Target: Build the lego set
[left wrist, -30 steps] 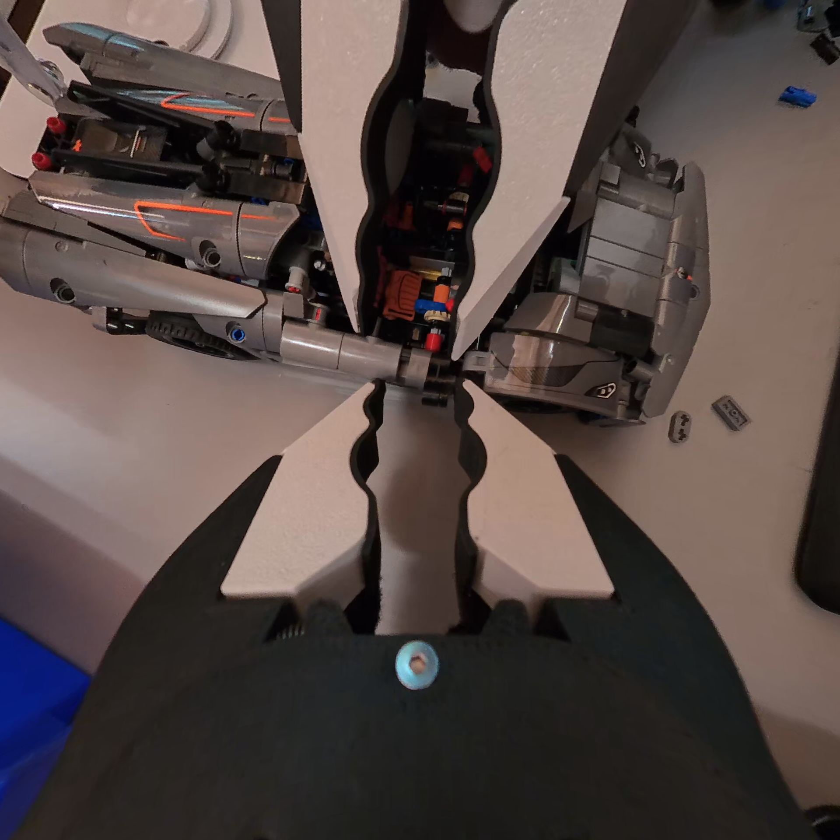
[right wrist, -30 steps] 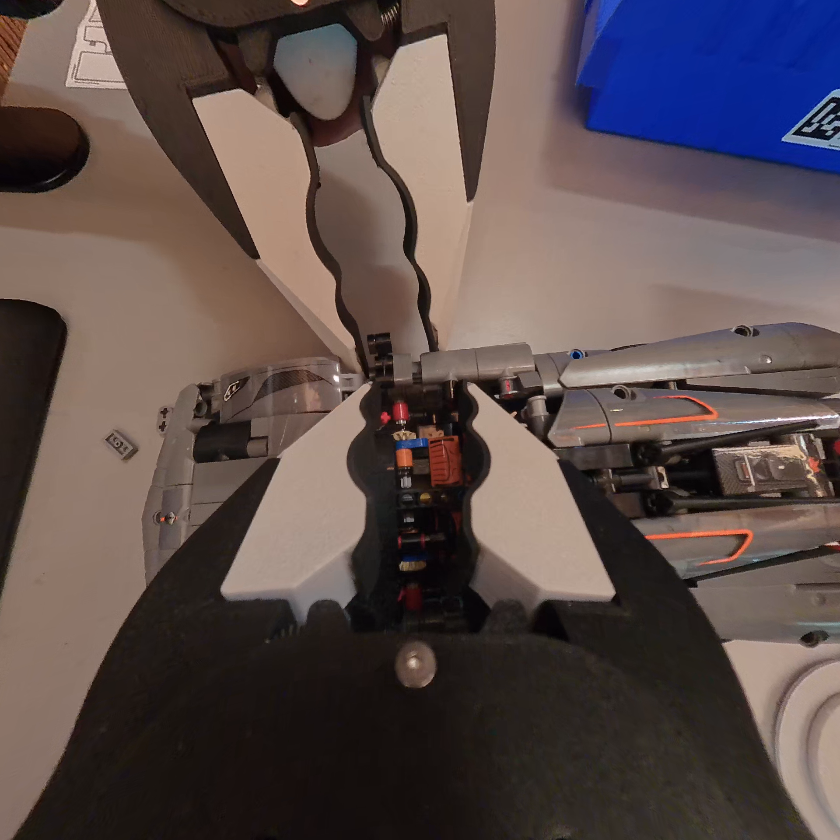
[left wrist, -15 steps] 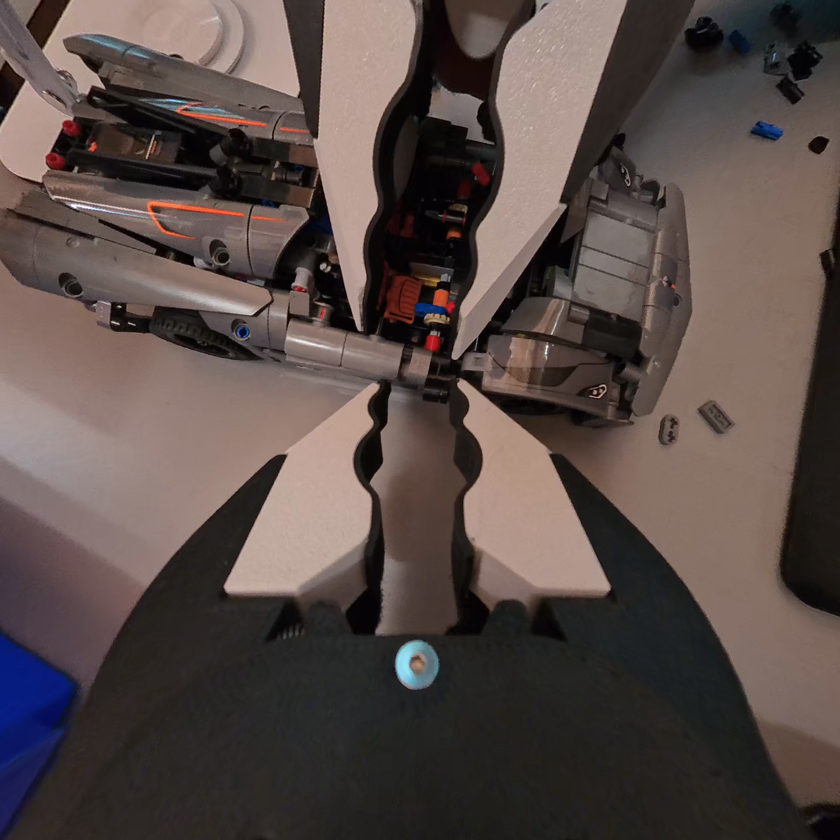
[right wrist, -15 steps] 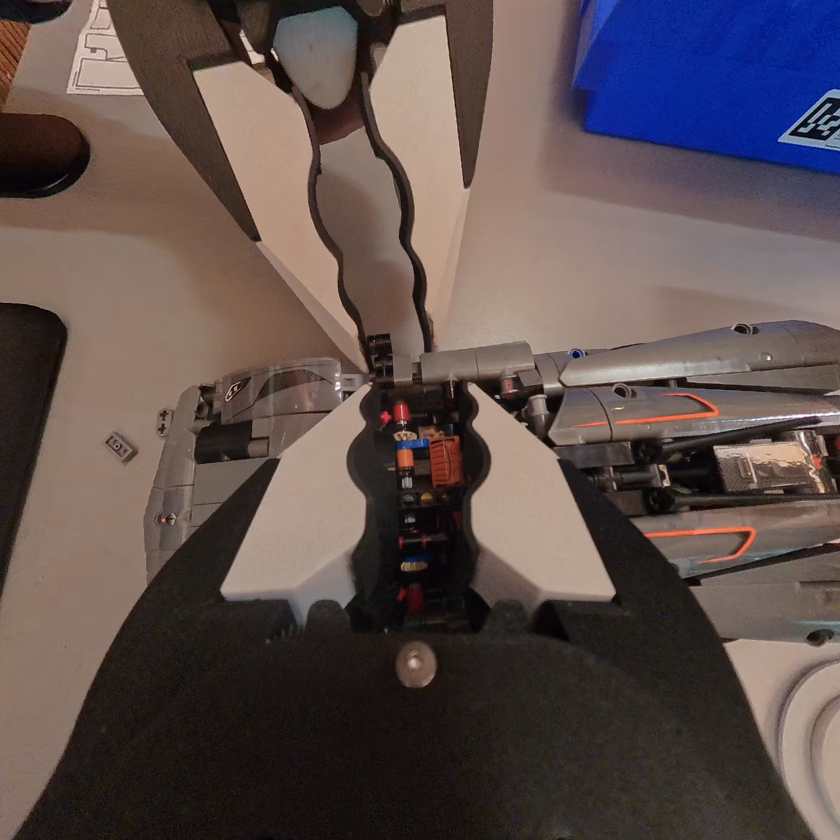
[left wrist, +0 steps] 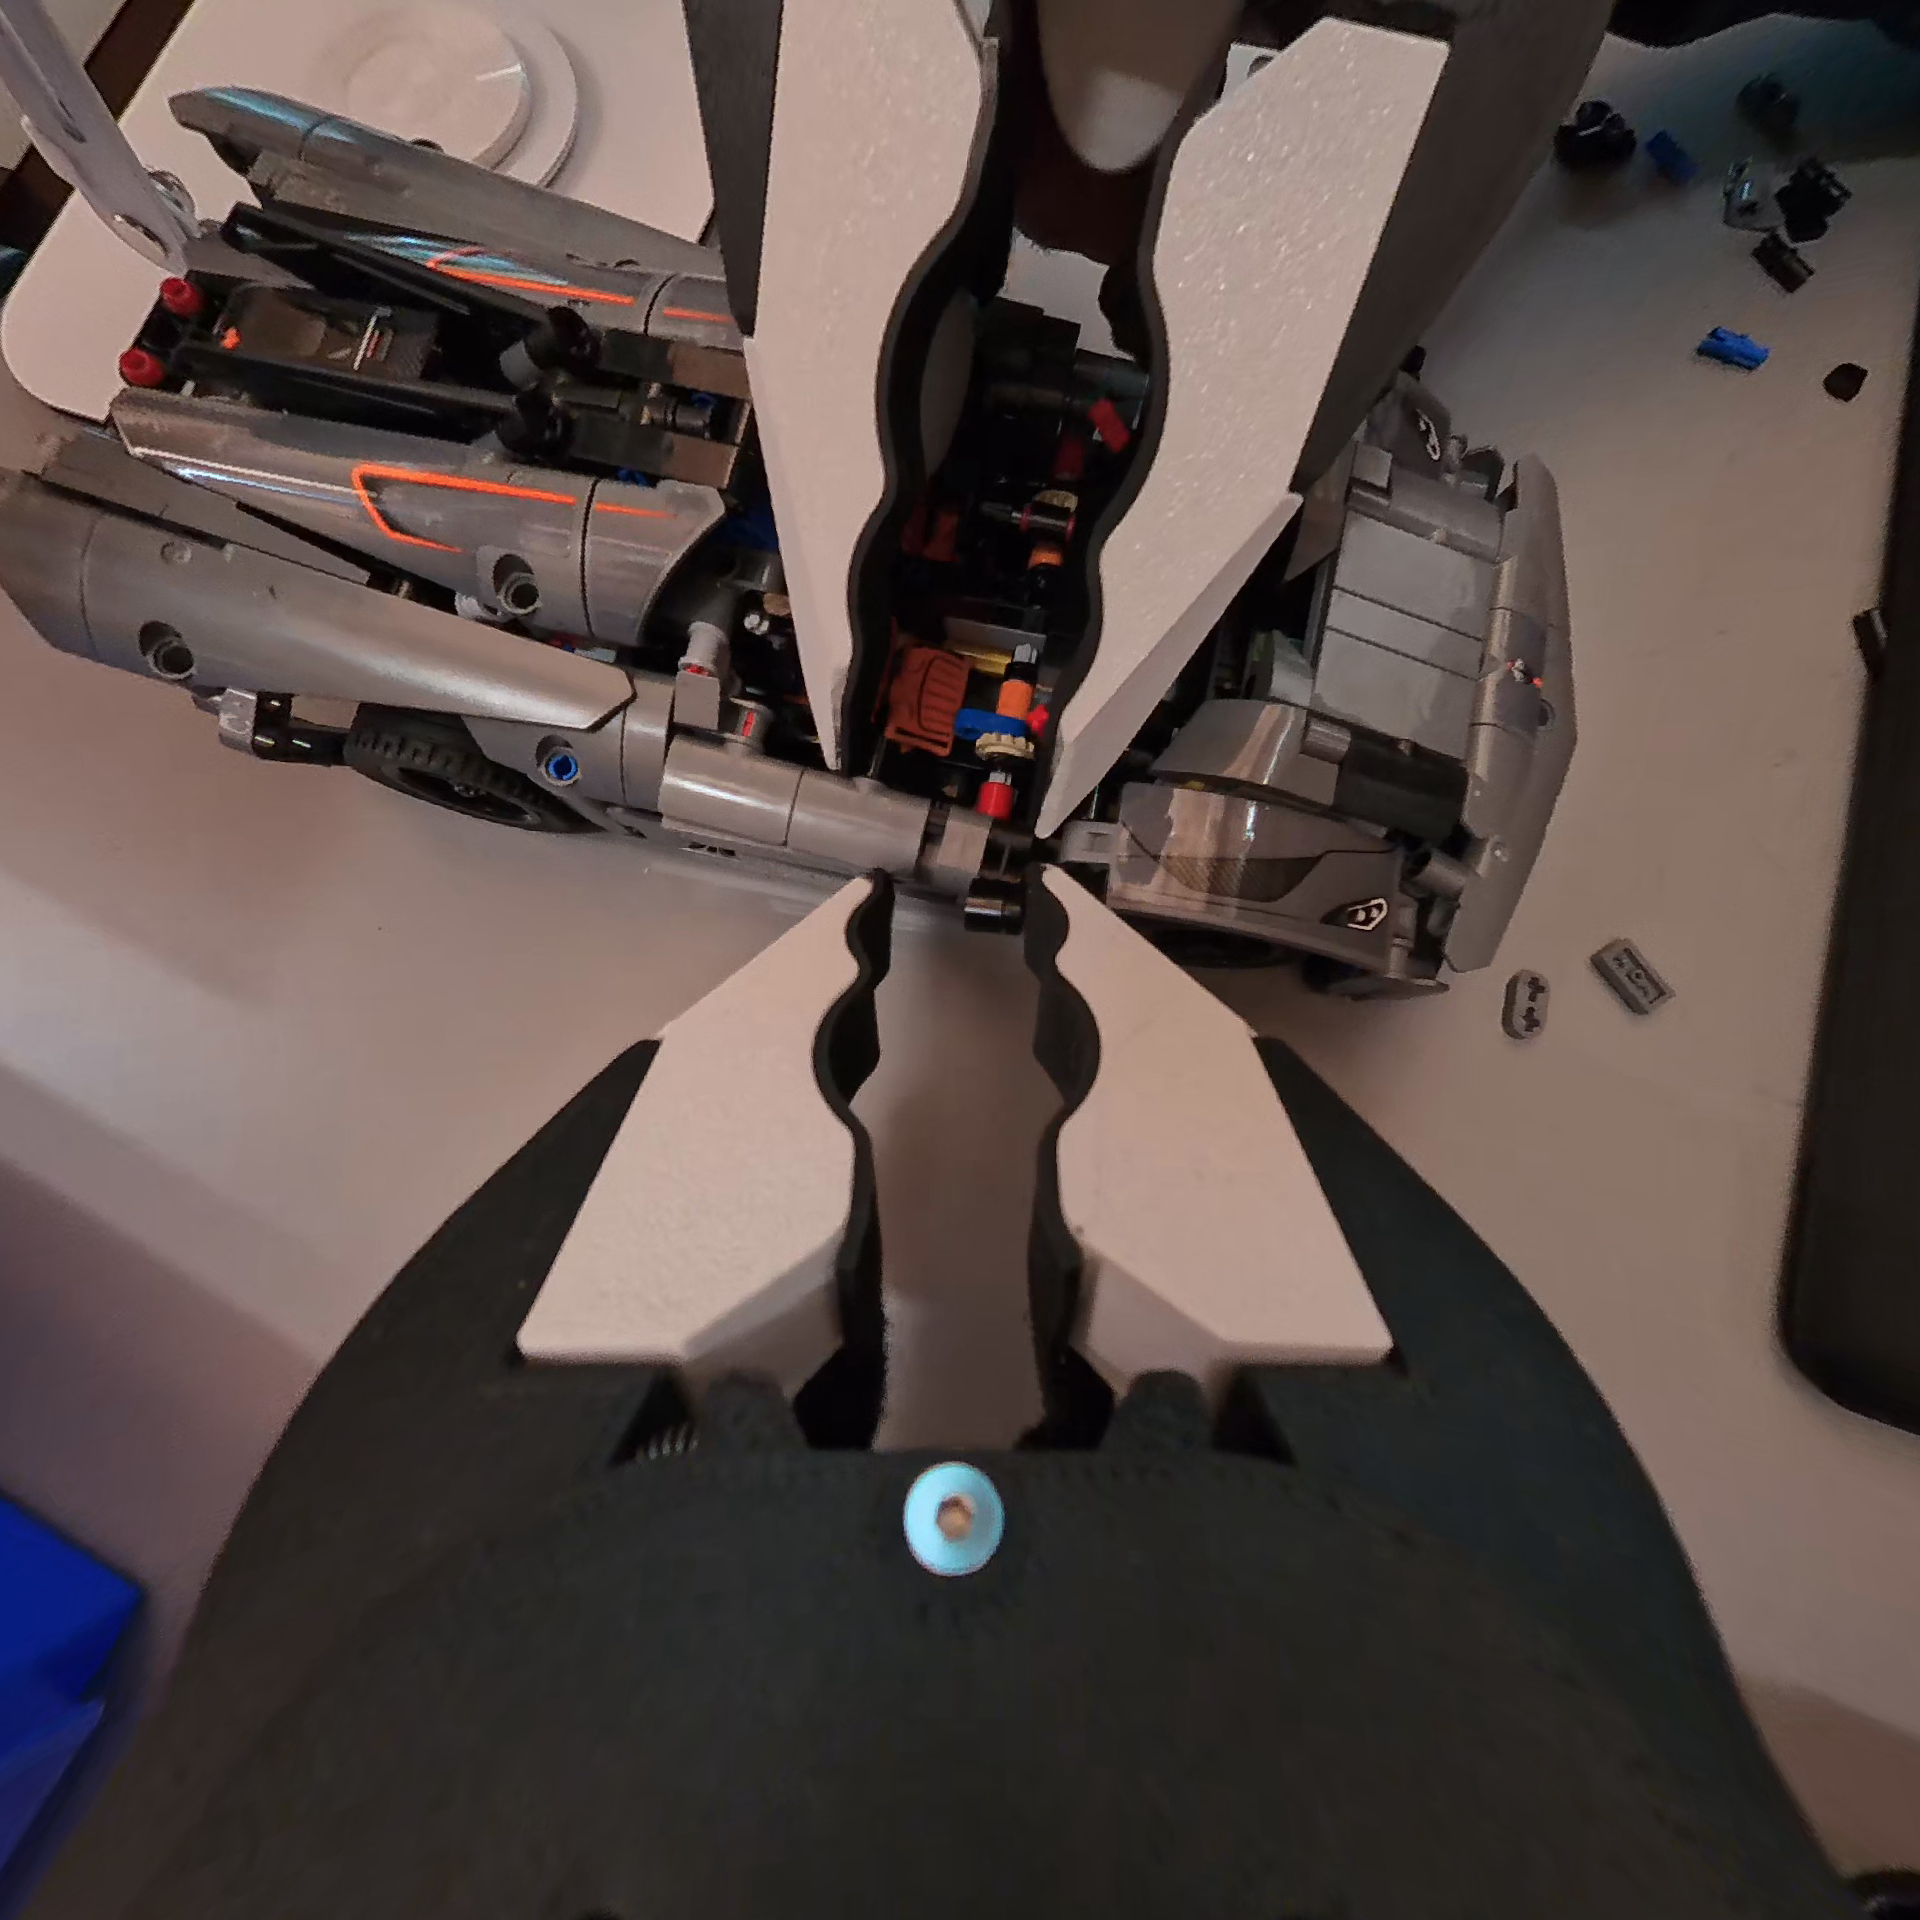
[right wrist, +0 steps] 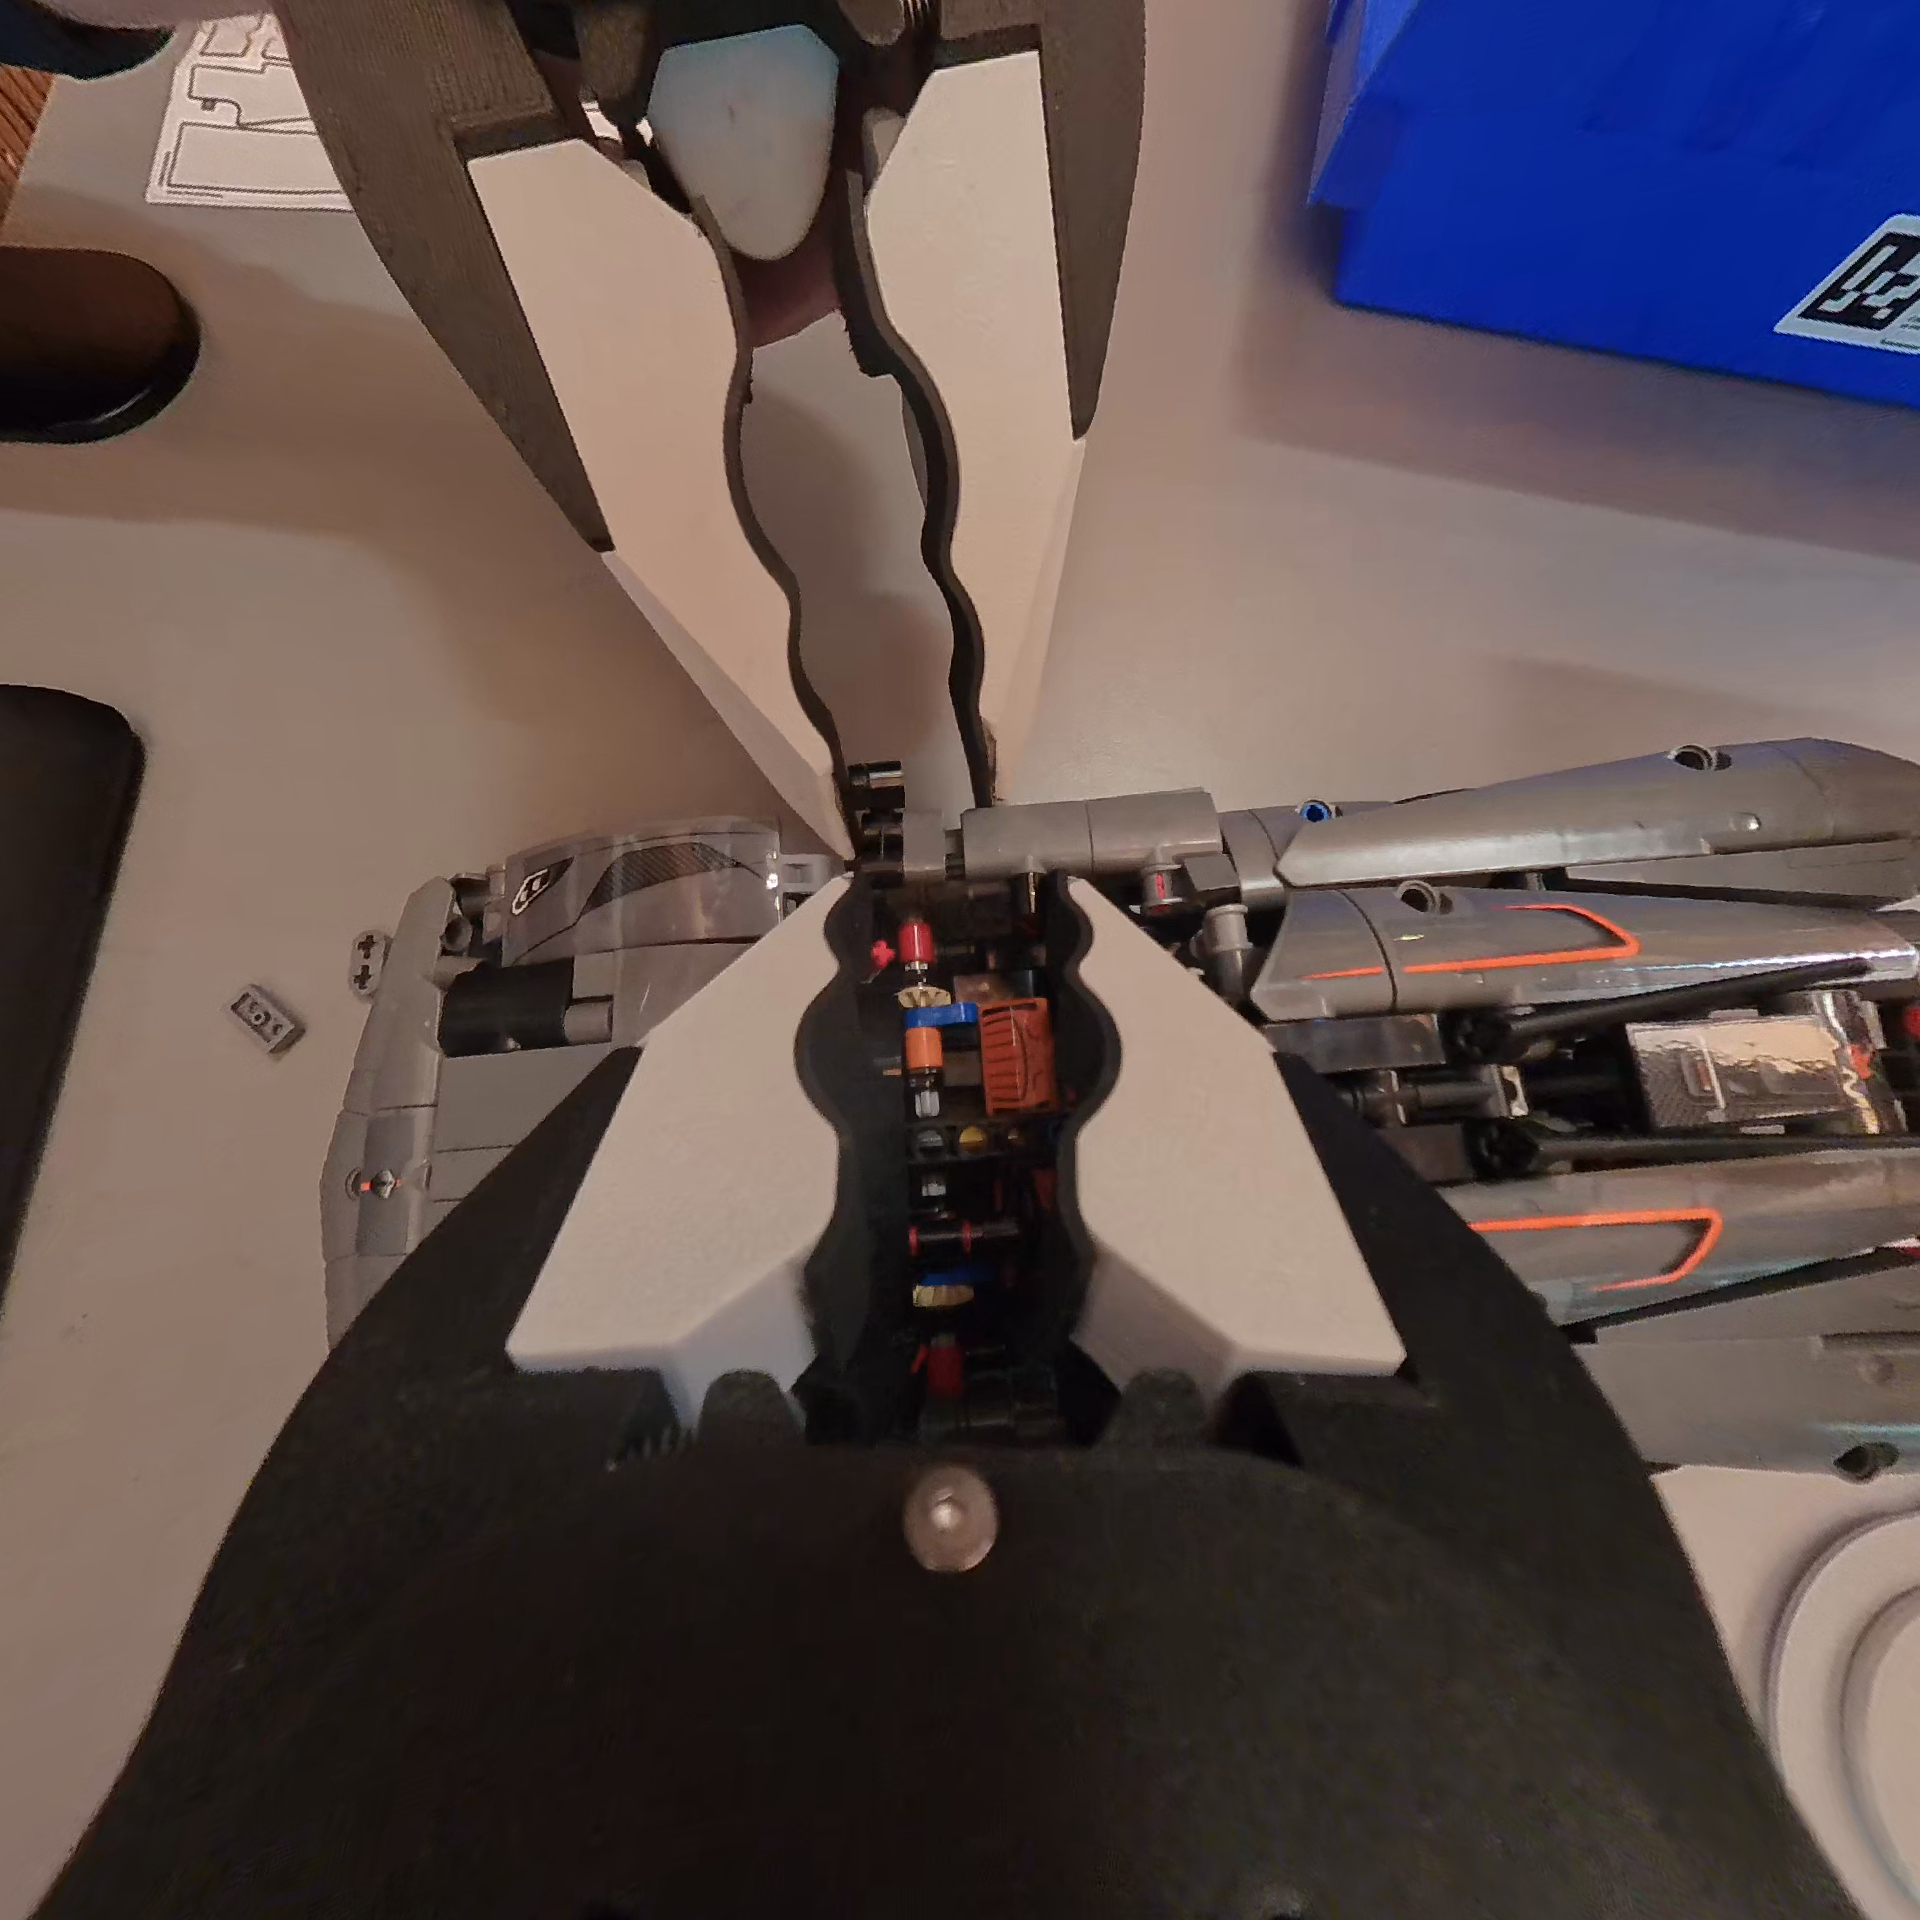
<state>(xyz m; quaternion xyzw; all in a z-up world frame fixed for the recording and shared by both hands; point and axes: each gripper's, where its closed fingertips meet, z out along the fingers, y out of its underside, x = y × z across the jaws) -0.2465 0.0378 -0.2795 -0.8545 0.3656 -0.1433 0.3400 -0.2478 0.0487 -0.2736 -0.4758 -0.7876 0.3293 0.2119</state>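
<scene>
Both grippers at the grey Lego car (left wrist: 416, 623) on the white table (left wrist: 312, 1039), meeting from opposite sides.

Left gripper (left wrist: 956, 883): jaws apart, tips straddling the black connector (left wrist: 992, 883) on the car's near side rail; clamp contact unclear. Right gripper (right wrist: 956, 883): jaws apart over the open cockpit, holding nothing. Blue bin (right wrist: 1610, 177) behind. Two small loose grey pieces (left wrist: 1631, 975) lie by the nose.

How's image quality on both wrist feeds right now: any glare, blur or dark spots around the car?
Left wrist view: warm light, sharp on the lego car, glare streaks on its grey panels; the right gripper shades the cabin. Right wrist view: glossy rear plate reflects strongly; frame edges bend from the wide lens, blue bin soft.
</scene>
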